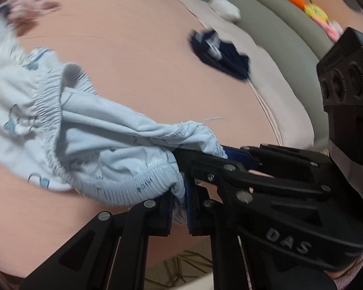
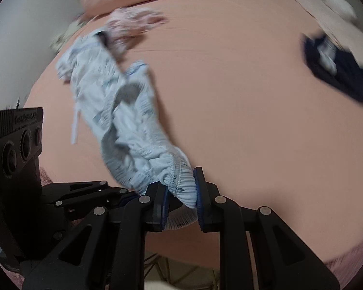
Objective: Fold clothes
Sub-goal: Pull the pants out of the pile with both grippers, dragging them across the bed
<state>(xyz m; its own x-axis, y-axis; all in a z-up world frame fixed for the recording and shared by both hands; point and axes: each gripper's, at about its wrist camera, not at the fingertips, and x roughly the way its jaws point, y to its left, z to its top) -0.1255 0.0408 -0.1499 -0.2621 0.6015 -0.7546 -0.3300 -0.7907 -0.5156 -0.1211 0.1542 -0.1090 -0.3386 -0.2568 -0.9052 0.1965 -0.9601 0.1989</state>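
Observation:
A light blue pair of printed shorts (image 1: 104, 140) with an elastic waistband hangs stretched over the pink bed sheet (image 1: 138, 55). In the left wrist view my left gripper (image 1: 179, 207) is shut on the waistband's gathered edge at the bottom. My right gripper (image 1: 223, 153) reaches in from the right and pinches the same edge just beside it. In the right wrist view the shorts (image 2: 133, 125) trail up and to the left from my right gripper (image 2: 182, 200), which is shut on the elastic. The left gripper (image 2: 127, 193) lies close at its left, its tips partly hidden.
A dark navy garment (image 1: 220, 53) (image 2: 336, 70) lies crumpled near the sheet's right side. A pink patterned garment (image 1: 29, 7) (image 2: 130, 29) lies at the far left. A white bundle (image 1: 225, 9) and a grey cushioned edge (image 1: 278, 31) with bright toys (image 1: 312, 12) lie beyond.

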